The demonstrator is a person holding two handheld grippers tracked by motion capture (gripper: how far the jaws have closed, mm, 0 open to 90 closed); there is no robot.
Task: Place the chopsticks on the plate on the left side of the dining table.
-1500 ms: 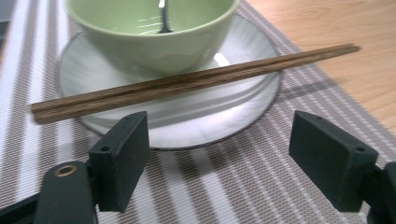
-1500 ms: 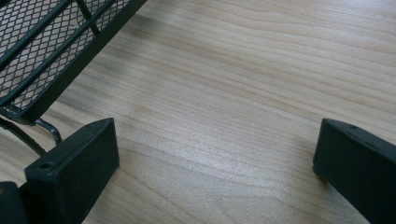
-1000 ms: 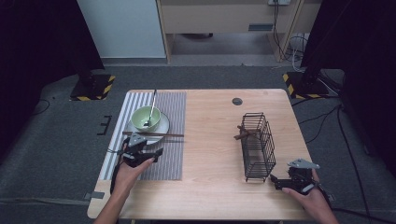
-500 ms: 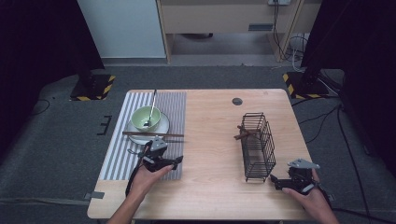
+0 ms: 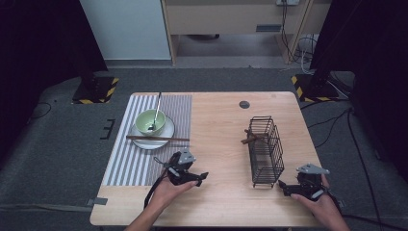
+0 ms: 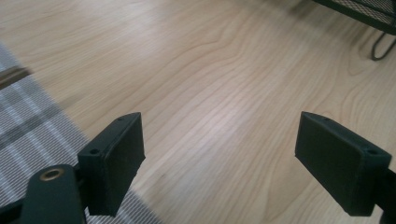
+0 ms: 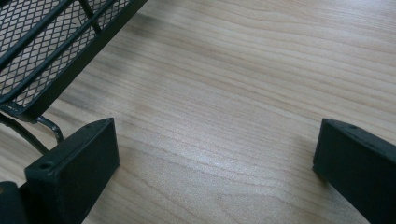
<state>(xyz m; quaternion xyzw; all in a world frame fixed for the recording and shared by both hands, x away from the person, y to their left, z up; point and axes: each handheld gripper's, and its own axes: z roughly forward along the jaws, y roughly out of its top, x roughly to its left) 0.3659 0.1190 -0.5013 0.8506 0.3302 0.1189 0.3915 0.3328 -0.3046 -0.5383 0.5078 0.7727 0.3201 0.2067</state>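
The left hand-held gripper (image 5: pixel 198 178) hovers low over the bare wood of the bench (image 5: pixel 221 130), just off the right edge of the striped mat (image 5: pixel 126 159), with its jaws spread wide and nothing between them. In the left gripper view the same hand-held gripper (image 6: pixel 219 154) shows light wood between the two pads, and a corner of the mat (image 6: pixel 28 130) at the left. The right hand-held gripper (image 5: pixel 285 186) rests near the front right corner of the bench, jaws also wide apart and empty, just beside the lower end of the black wire basket (image 5: pixel 263 150). The right gripper view shows that hand-held gripper (image 7: pixel 215 158) with the basket's mesh and foot (image 7: pixel 42 51) close to its left pad. A pair of chopsticks (image 5: pixel 158 138) lies across the plate (image 5: pixel 168 131) on the mat, well apart from both; on the plate stands a green bowl (image 5: pixel 144 123) with a spoon (image 5: pixel 156 109)
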